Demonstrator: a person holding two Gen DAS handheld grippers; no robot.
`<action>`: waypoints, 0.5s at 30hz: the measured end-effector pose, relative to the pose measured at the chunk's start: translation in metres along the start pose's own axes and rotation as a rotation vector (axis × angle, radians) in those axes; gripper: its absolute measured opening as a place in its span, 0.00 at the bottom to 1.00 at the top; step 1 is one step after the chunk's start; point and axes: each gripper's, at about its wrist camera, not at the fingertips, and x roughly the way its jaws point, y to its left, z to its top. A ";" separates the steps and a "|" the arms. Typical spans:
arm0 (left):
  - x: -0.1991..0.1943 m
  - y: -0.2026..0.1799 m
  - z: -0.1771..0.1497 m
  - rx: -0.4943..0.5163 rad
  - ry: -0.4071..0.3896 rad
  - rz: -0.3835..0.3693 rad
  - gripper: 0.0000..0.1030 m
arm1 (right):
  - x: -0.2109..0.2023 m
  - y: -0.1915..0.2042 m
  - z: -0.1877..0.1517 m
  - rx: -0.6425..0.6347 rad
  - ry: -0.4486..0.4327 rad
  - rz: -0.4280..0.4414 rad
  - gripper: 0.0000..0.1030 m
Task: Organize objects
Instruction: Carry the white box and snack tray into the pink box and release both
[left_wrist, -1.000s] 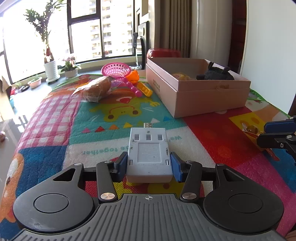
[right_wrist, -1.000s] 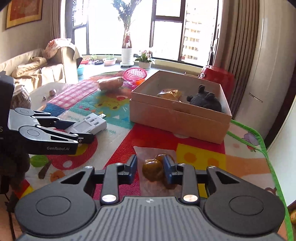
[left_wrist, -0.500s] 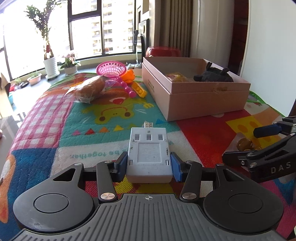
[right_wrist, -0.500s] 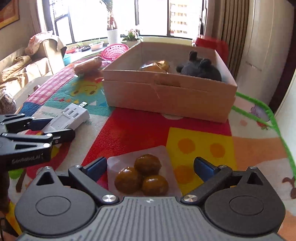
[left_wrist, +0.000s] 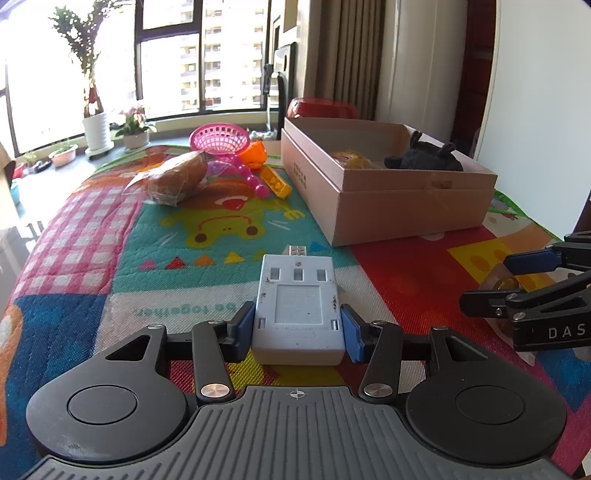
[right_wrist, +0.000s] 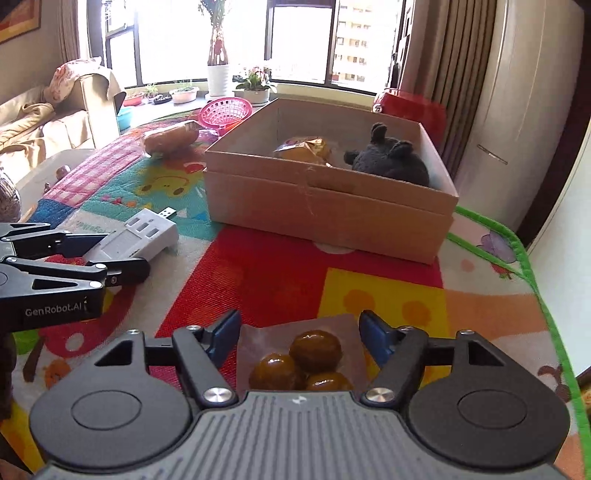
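Observation:
My left gripper (left_wrist: 298, 332) is shut on a white power adapter (left_wrist: 298, 306) and holds it low over the colourful mat; it also shows in the right wrist view (right_wrist: 142, 234). My right gripper (right_wrist: 300, 332) is open around a clear packet of brown balls (right_wrist: 306, 360) that lies on the mat, the pads apart from it. An open cardboard box (left_wrist: 391, 199) stands ahead, holding a dark plush toy (right_wrist: 391, 162) and a golden snack bag (right_wrist: 306, 147).
A wrapped bread roll (left_wrist: 177, 177), a pink basket (left_wrist: 219, 138), an orange toy (left_wrist: 256, 155) and a yellow brick (left_wrist: 275, 181) lie at the far end of the mat. A red stool (right_wrist: 410, 107) stands behind the box. The mat's green edge (right_wrist: 532, 280) runs at the right.
My right gripper has opened and let go of the packet of brown balls, which now lies on the mat between its fingers. My left gripper still holds the adapter.

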 end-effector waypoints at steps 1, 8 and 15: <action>0.000 0.000 0.000 0.001 0.000 0.000 0.52 | -0.002 -0.001 0.001 0.001 -0.005 0.000 0.68; 0.000 -0.001 -0.001 0.008 -0.001 0.007 0.52 | -0.023 -0.001 0.002 -0.001 -0.050 0.002 0.67; 0.000 -0.002 -0.001 0.010 -0.002 0.007 0.52 | -0.048 -0.006 0.002 0.020 -0.099 0.017 0.67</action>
